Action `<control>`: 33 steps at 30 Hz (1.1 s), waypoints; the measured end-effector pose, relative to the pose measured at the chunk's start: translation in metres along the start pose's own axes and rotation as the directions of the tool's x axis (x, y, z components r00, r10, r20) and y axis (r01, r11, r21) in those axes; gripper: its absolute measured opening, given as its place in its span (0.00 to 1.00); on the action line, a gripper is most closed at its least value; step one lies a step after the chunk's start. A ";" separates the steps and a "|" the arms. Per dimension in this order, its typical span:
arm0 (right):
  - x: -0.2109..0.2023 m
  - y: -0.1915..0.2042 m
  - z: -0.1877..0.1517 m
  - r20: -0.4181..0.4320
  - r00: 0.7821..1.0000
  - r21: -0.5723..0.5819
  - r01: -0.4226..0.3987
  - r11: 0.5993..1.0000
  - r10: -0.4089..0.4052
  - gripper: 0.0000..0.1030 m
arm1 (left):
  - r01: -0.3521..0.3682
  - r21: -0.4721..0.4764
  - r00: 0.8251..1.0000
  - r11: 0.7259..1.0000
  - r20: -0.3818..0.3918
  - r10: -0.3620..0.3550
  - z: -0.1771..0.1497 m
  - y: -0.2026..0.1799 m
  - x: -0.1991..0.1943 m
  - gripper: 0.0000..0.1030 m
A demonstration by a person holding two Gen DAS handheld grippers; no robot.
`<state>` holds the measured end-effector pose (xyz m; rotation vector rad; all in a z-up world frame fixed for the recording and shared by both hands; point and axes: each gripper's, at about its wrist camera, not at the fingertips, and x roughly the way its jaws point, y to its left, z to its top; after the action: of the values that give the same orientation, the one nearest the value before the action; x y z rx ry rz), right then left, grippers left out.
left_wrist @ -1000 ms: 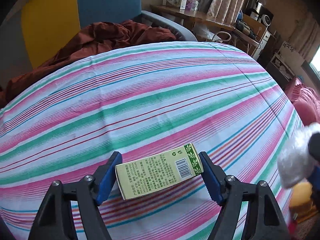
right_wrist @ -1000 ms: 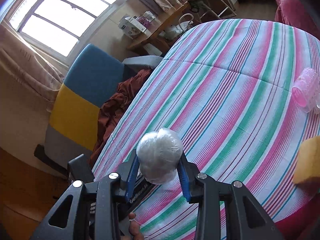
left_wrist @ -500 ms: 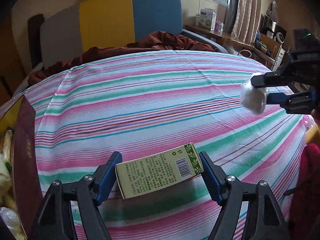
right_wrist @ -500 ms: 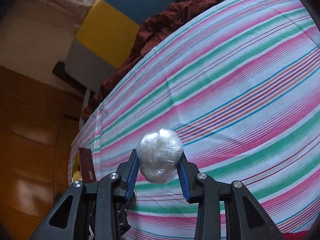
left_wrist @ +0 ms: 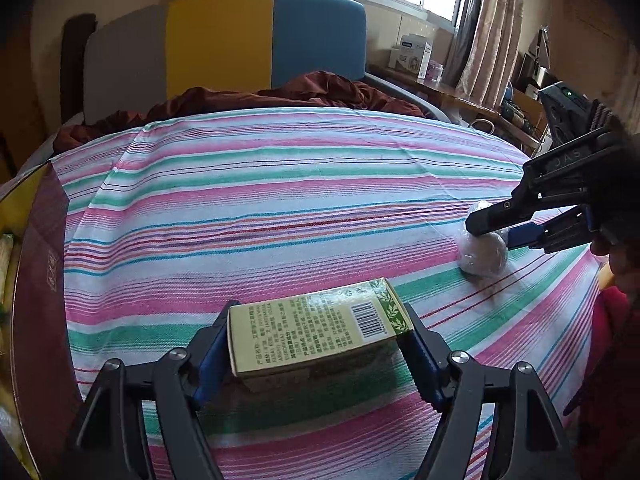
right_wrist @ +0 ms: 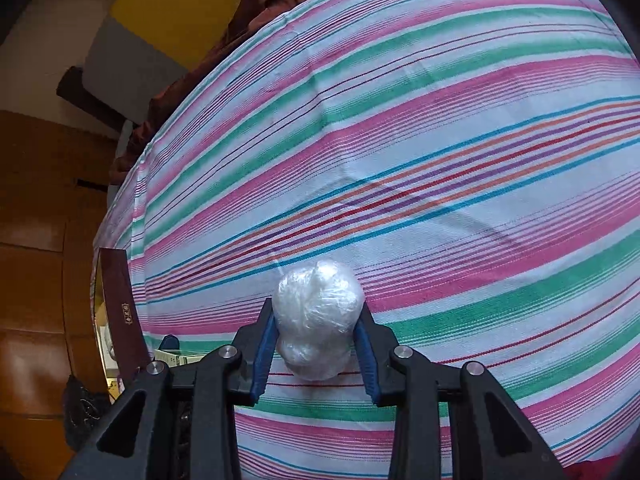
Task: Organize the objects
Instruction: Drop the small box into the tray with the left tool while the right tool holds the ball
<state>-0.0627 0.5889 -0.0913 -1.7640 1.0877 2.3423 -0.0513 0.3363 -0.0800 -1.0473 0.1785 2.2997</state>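
Observation:
My left gripper [left_wrist: 316,348] is shut on a yellow-green carton [left_wrist: 316,334] with a barcode, held low over the striped tablecloth [left_wrist: 260,208]. My right gripper [right_wrist: 318,332] is shut on a white plastic-wrapped ball [right_wrist: 316,318], low over the cloth. In the left wrist view the right gripper [left_wrist: 490,236] comes in from the right with the ball [left_wrist: 482,256] touching or just above the cloth.
A dark red box [left_wrist: 40,280] with a yellow interior stands at the table's left edge; it also shows in the right wrist view [right_wrist: 120,312]. A yellow, blue and grey chair [left_wrist: 224,40] with brown cloth [left_wrist: 280,96] is behind the table. A cluttered desk [left_wrist: 460,96] is far right.
Both grippers have come down toward the cloth. The right gripper has lowered the ball to the table surface. The left gripper has lowered the carton close to the cloth.

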 end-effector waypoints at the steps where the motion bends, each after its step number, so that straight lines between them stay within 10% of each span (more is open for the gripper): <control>1: 0.000 0.002 0.000 0.004 1.000 -0.010 0.011 1.000 -0.011 0.35 | 0.001 0.000 1.000 1.000 0.001 -0.001 0.000 0.000 0.000 0.74; 33: 0.002 -0.002 0.002 -0.003 1.000 -0.016 0.020 1.000 -0.020 0.35 | -0.011 0.012 1.000 1.000 -0.002 0.011 -0.002 -0.002 -0.002 0.74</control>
<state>-0.0644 0.5911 -0.0935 -1.7758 1.0503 2.3437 -0.0477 0.3362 -0.0800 -1.0447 0.1990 2.3050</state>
